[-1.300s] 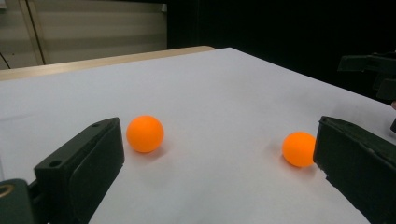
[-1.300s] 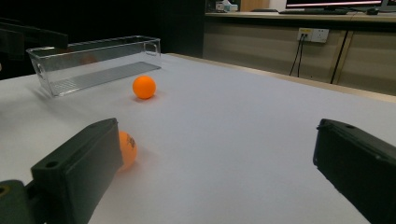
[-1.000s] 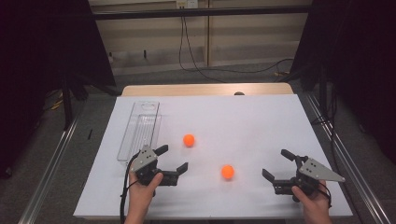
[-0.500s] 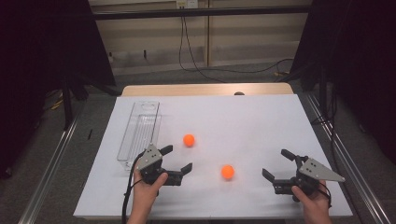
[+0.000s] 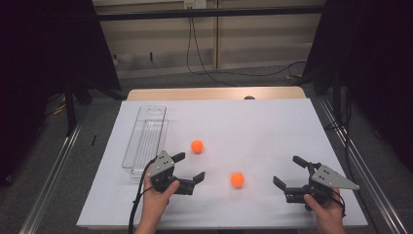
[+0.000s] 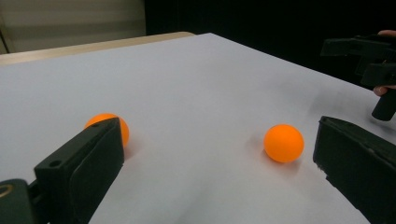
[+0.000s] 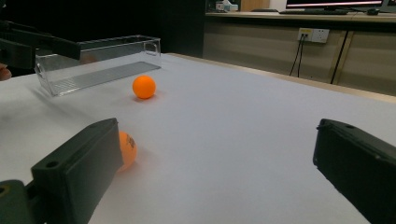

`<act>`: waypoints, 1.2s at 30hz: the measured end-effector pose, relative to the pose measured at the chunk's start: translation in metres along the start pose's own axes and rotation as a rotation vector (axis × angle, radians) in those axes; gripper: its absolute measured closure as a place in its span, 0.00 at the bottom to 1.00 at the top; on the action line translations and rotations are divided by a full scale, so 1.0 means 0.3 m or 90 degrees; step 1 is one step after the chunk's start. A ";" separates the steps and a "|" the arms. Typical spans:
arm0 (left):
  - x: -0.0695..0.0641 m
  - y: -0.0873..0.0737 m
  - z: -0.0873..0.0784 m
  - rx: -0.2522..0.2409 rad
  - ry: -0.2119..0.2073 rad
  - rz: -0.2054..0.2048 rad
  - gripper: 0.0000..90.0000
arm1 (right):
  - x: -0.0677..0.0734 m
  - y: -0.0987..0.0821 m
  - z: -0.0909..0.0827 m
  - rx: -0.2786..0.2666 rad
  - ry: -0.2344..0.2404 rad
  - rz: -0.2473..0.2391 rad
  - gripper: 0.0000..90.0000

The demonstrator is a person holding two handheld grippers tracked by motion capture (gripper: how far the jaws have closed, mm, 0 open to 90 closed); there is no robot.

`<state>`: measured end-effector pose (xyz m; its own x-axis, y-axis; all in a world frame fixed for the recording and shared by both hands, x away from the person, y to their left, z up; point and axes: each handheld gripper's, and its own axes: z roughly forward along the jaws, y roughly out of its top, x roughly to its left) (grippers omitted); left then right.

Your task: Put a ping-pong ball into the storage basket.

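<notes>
Two orange balls lie on the white table (image 5: 243, 122). The far ball (image 5: 197, 146) sits just beyond my left gripper (image 5: 190, 166), which is open and holds nothing. The near ball (image 5: 237, 179) rests between the two grippers, closer to the left one. My right gripper (image 5: 286, 170) is open and empty at the front right. In the left gripper view the near ball (image 6: 283, 143) lies just inside the right jaw, and the far ball (image 6: 99, 120) peeks from behind the left jaw. In the right gripper view the near ball (image 7: 130, 148) sits beside the left jaw, with the far ball (image 7: 144, 87) beyond it.
A long clear plastic box (image 5: 132, 152) stands along the table's left side, just behind the left hand, and appears as the clear box (image 7: 93, 65) in the right gripper view. Beyond the white surface lies the wooden table edge (image 5: 214, 92). Metal rails run along both sides.
My left gripper has shifted a little to the right, towards the balls. The right gripper and both balls have stayed put.
</notes>
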<state>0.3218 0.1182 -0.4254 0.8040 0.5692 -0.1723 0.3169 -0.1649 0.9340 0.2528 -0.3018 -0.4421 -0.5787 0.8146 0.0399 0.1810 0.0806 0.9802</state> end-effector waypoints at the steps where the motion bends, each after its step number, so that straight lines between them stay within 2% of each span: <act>1: 0.000 0.000 0.000 0.000 0.000 0.000 0.02 | 0.000 0.000 0.000 0.000 0.000 0.000 0.01; 12: -0.002 0.001 0.024 0.007 -0.011 0.001 0.02 | 0.002 0.001 -0.001 -0.002 0.002 -0.001 0.01; 30: -0.022 0.008 0.052 0.034 -0.026 0.010 0.02 | 0.002 0.001 0.000 -0.001 0.003 -0.002 0.01; 36: -0.028 0.011 0.061 0.036 -0.030 0.004 0.02 | 0.002 0.001 0.000 -0.001 0.003 -0.002 0.01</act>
<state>0.3252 0.0980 -0.4264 0.8284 0.5298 -0.1820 0.3386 -0.2147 0.9161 0.2525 -0.3012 -0.4416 -0.5829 0.8117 0.0379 0.1783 0.0822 0.9805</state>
